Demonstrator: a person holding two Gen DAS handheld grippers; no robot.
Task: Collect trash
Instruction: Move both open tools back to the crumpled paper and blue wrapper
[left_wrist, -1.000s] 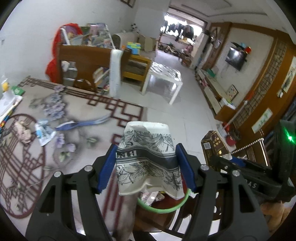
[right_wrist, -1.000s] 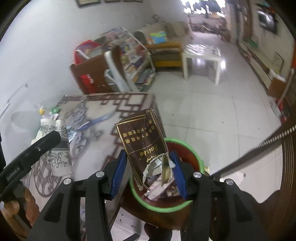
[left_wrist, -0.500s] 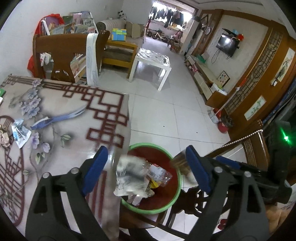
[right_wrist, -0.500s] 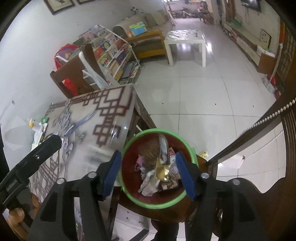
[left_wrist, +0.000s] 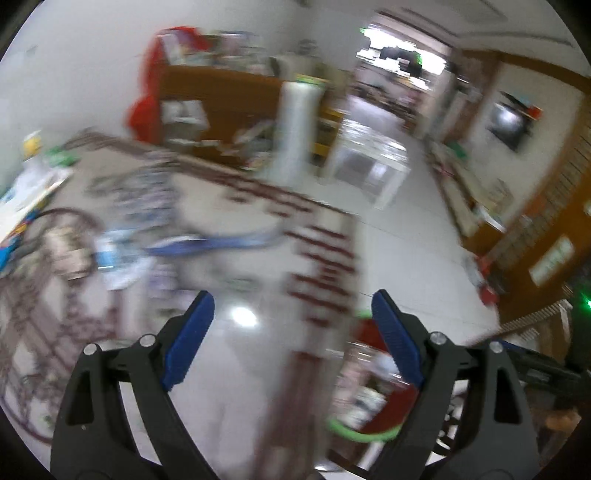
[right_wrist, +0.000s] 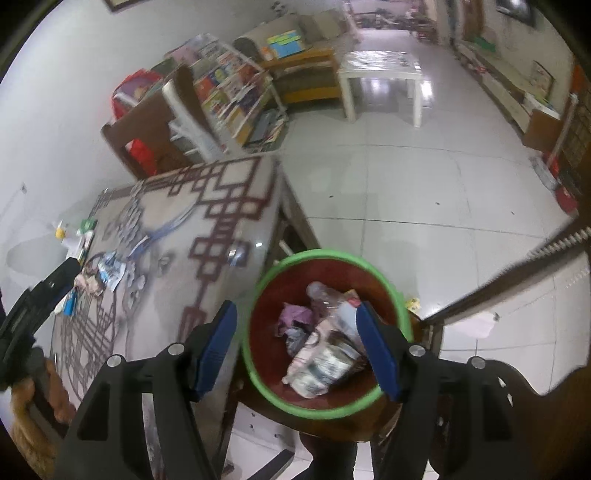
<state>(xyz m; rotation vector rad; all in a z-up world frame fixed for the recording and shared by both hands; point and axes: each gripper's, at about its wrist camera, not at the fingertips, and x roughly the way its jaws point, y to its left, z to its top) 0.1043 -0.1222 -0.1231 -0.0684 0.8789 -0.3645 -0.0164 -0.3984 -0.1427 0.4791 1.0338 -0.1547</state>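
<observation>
A red bin with a green rim (right_wrist: 388, 286) stands on a chair beside the table and holds crumpled trash, among it the patterned paper cup (right_wrist: 325, 365). My right gripper (right_wrist: 301, 345) is open and empty right above the bin. My left gripper (left_wrist: 291, 336) is open and empty over the table's edge; its view is blurred, with the bin (left_wrist: 369, 432) low on the right. Loose trash, a blue and white wrapper (right_wrist: 110, 271) and a crumpled pinkish scrap (right_wrist: 88, 284), lies on the patterned table top (right_wrist: 207, 236). The wrapper shows blurred in the left wrist view (left_wrist: 114, 262).
A wooden chair (right_wrist: 155, 133) and a bookshelf (right_wrist: 236, 92) stand behind the table. A white side table (right_wrist: 380, 74) stands on the tiled floor. Bottles and boxes (right_wrist: 70, 236) sit at the table's far left edge. A dark wooden chair back (right_wrist: 517, 273) rises on the right.
Both grippers opened and dropped the paper cup and the dark carton into the bin. The left gripper has since swung left, back over the table.
</observation>
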